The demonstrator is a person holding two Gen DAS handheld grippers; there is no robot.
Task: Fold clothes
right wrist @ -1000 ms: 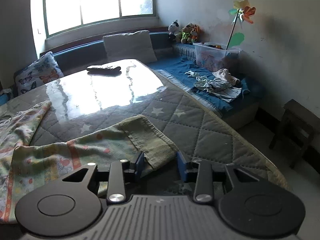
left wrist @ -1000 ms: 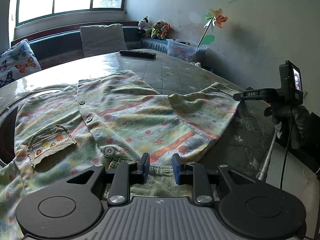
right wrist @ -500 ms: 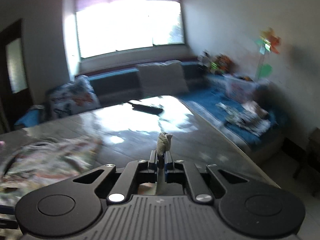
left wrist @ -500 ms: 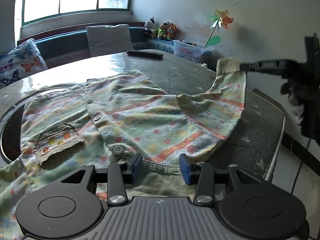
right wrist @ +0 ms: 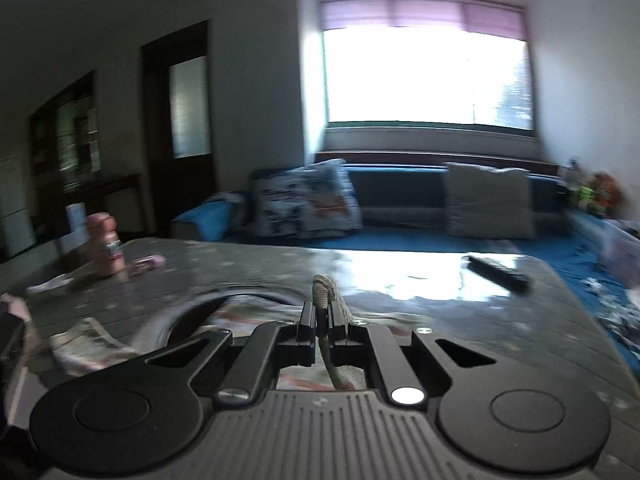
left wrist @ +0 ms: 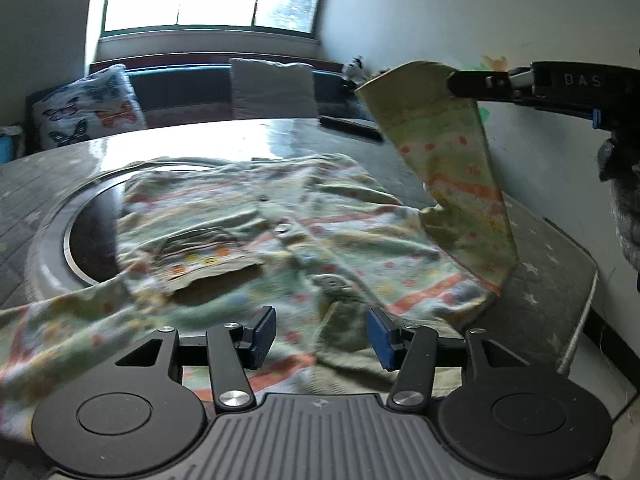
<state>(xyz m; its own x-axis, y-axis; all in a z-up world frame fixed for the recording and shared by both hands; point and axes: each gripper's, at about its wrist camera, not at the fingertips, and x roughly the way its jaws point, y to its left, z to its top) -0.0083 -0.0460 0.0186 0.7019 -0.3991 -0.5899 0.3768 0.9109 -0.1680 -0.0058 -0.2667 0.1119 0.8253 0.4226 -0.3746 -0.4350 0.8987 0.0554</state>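
One printed shirt (left wrist: 304, 240) lies soft and light (it drapes limply) just ahead of the left gripper (left wrist: 322, 334), whose empty jaws are opening. The right gripper (right wrist: 321, 322) pinches its ribbed sleeve cuff (left wrist: 404, 80), a good hold; one remote (right wrist: 498, 273) lies beyond.

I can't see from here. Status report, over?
Right gripper shut on sleeve cuff, lifted. Left gripper opening, empty, over shirt. Nothing blocking.
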